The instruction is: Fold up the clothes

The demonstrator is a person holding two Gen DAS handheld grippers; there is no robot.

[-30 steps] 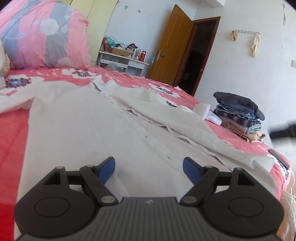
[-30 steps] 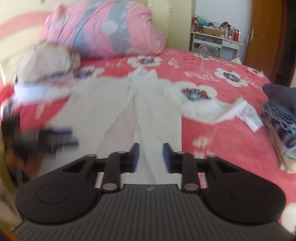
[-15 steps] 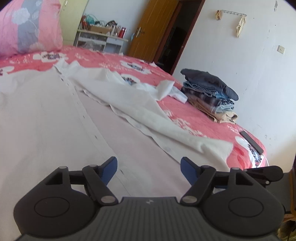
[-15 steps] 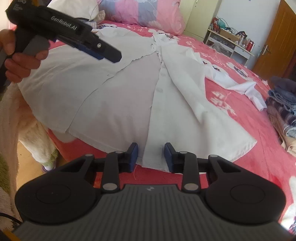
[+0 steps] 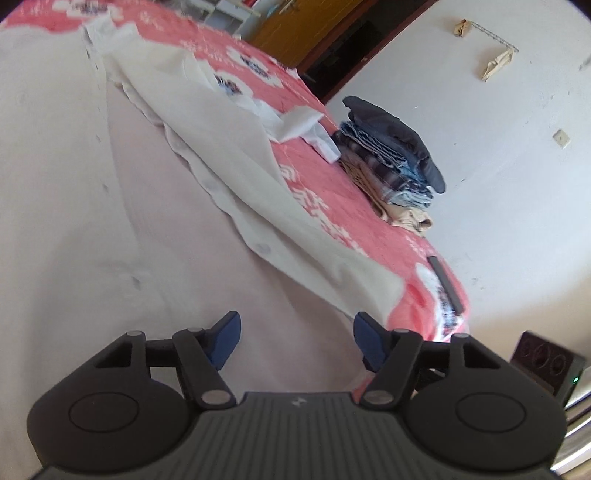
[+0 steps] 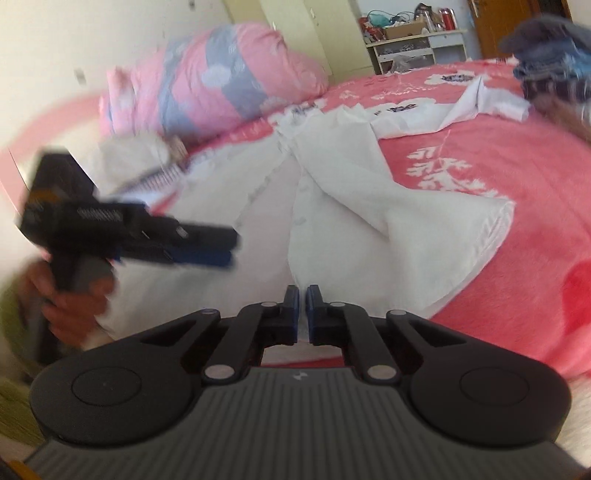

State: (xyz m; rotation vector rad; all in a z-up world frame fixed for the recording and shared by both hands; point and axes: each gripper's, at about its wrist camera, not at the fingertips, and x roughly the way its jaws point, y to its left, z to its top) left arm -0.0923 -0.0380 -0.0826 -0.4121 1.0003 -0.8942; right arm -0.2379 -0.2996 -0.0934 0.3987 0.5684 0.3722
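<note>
Two grippers hover at the foot of the bed (image 6: 535, 177), where the white shirt (image 5: 110, 221) lies spread front-up, its placket open. My left gripper (image 5: 295, 332) holds its jaws wide above the hem, I judge ready to take cloth. My right gripper (image 6: 303, 310) has jaws nearly closed at the hem edge; I cannot tell whether fabric sits between them. A folded stack (image 5: 391, 158) waits near the wall.

White walls (image 5: 480, 177), brown door (image 5: 295, 26), white desk (image 6: 413, 48).

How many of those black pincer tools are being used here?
2. The left gripper hovers open above the white shirt; the right gripper is nearly closed at the shirt's hem.
</note>
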